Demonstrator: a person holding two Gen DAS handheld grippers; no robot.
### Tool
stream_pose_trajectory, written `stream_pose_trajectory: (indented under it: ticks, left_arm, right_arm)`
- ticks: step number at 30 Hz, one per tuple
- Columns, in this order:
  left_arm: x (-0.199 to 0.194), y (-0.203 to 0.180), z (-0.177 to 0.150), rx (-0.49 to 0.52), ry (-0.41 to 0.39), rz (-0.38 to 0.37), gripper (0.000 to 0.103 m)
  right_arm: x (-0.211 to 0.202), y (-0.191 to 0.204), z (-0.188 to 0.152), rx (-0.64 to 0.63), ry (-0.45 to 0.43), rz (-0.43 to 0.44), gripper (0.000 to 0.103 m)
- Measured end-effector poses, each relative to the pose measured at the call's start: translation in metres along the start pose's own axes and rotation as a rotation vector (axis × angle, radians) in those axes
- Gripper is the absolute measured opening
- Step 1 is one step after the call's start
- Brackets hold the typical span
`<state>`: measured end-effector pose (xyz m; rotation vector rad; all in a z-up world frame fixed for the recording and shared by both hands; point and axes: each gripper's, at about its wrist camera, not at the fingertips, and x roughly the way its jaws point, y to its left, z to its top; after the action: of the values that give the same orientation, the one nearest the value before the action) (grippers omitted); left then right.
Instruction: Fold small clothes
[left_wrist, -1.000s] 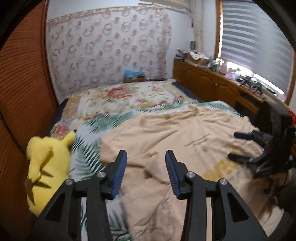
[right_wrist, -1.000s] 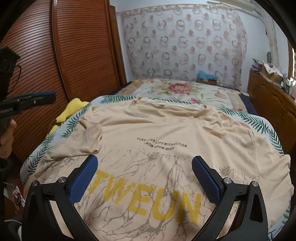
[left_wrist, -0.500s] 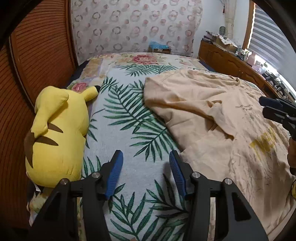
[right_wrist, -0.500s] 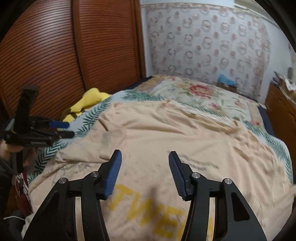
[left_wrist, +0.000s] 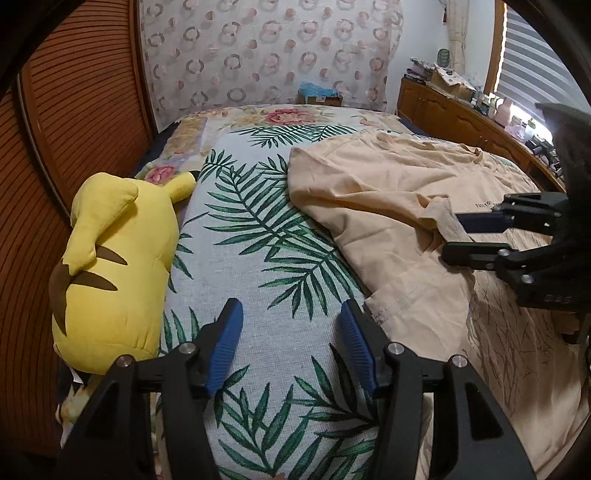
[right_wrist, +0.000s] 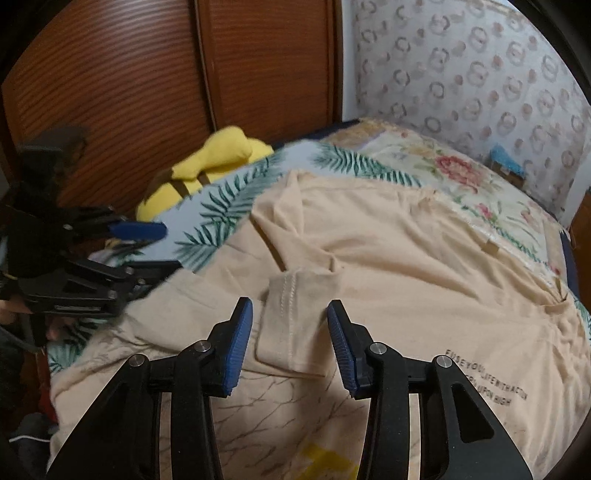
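my fingers (left_wrist: 229, 343) wear ribbed blue pads on black frames, on both hands. the t-shirt (right_wrist: 388, 251) is pale peach, with small black lettering, faint brown branch-like lines and a patch of yellow print. the bedspread (left_wrist: 258, 236) is pale grey-white with green palm fronds; further up it shows pink and red flowers. the plush toy (left_wrist: 110, 258) is bright yellow with brown stripes. the wardrobe door (right_wrist: 129, 74) is reddish-brown, ribbed.

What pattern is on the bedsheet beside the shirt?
Green palm fronds on a pale bedsheet, clearest in the left wrist view.
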<state>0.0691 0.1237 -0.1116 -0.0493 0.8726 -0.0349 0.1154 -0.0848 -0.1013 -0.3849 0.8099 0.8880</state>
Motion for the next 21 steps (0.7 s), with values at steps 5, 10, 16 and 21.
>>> stream_pose_trajectory:
  ticks: [5,10,16,21]
  left_arm:
    - [0.0,0.001,0.001,0.003,0.001,-0.004,0.057]
    - [0.0,0.002,0.002,0.005,0.002,-0.009,0.058]
    - [0.0,0.002,0.002,0.005,0.002,-0.008,0.059]
    - [0.001,0.001,0.002,0.013,0.003,-0.005,0.062]
  right_arm:
    - [0.004,-0.002,-0.004,-0.026,0.011,-0.022,0.015]
    - [-0.014,-0.018,-0.009,0.011,-0.034,-0.054,0.006]
    - [-0.04,-0.041,-0.019,0.055,-0.074,-0.112,0.003]
    - [-0.045,-0.057,-0.025,0.092,-0.059,-0.169,0.007]
